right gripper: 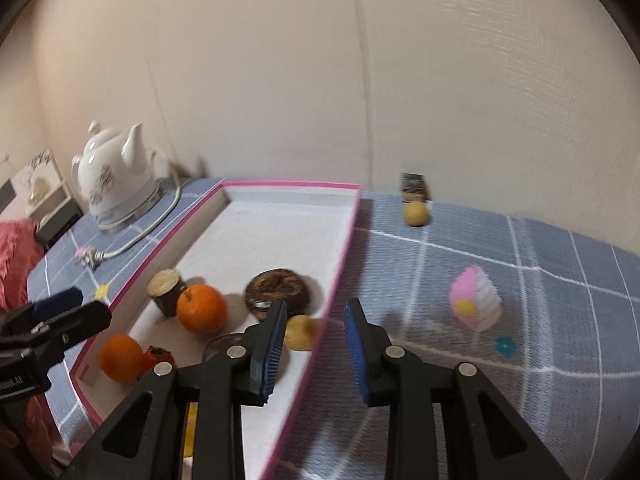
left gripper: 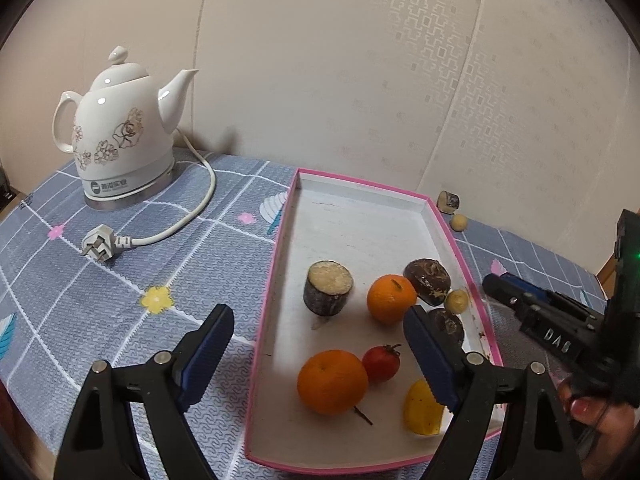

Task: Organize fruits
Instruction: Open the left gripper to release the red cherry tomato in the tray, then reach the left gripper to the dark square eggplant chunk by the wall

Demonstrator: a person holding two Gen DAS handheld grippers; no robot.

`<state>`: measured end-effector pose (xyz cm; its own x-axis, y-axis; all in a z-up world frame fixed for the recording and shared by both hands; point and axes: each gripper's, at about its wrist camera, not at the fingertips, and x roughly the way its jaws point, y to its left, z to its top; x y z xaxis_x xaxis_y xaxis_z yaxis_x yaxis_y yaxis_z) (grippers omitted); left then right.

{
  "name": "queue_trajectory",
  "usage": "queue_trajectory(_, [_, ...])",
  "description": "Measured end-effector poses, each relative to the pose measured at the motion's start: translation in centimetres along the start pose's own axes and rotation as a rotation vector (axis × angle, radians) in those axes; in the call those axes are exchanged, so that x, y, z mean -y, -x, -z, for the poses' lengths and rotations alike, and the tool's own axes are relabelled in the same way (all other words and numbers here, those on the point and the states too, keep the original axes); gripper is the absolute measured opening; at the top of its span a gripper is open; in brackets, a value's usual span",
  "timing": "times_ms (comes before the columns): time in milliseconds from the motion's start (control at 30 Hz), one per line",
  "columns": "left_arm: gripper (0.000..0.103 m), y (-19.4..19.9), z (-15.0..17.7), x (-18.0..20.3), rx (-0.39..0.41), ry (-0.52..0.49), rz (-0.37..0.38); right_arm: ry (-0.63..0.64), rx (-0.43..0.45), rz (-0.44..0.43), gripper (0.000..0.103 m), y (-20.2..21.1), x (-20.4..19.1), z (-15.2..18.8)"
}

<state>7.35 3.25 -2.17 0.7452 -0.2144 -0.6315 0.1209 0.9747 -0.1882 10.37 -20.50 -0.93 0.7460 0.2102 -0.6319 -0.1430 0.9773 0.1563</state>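
Left gripper (left gripper: pixel 318 338): nearest the left wrist camera, jaws wide apart and holding nothing; its left finger hangs over the tablecloth (left gripper: pixel 120 280), its right finger over the tray's near right part, in front of a dark round piece.
Right gripper (right gripper: pixel 316 340): jaws apart, empty, straddling the tray's right rim; the left finger is inside the tray, the right finger over the cloth. In the left wrist view it reaches in from the right, with the person's hand (left gripper: pixel 592 412) wrapped round its handle.
Tray (left gripper: pixel 360 216): white with a pink rim, lying on the cloth; its far half is bare.
Fruits in tray: near orange (left gripper: pixel 332 382) touching a small red fruit (left gripper: pixel 381 362); yellow piece (left gripper: pixel 420 410) at the near right; far orange (left gripper: pixel 391 298) in the middle; dark cut cylinder (left gripper: pixel 328 288) to its left; dark brown fruit (left gripper: pixel 428 280) to its right; small yellowish ball (left gripper: pixel 457 301) by the right rim.
Fruits outside: tan ball (right gripper: pixel 417 213) and a dark cut piece (right gripper: pixel 413 184) on the cloth, far right, beyond the tray.
Kettle (left gripper: pixel 120 136): white, flowered, far left, its cord and plug (left gripper: pixel 96 244) lying loose.
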Motion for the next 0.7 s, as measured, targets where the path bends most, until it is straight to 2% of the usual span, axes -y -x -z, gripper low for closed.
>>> queue_trajectory(200, [0.094,-0.5,0.4,1.5,-0.012,-0.009,0.033,-0.059,-0.007,0.026,0.030,0.7,2.4,0.2])
queue_trajectory(467, [0.097,-0.9,0.6,3.9,-0.005,-0.069,0.044,-0.105,-0.038,0.047,0.030,0.5,4.7,0.8])
queue_trajectory(700, [0.098,-1.7,0.4,4.6,-0.010,-0.076,0.048,-0.148,-0.065,0.051,0.030,-1.3,6.4,0.0])
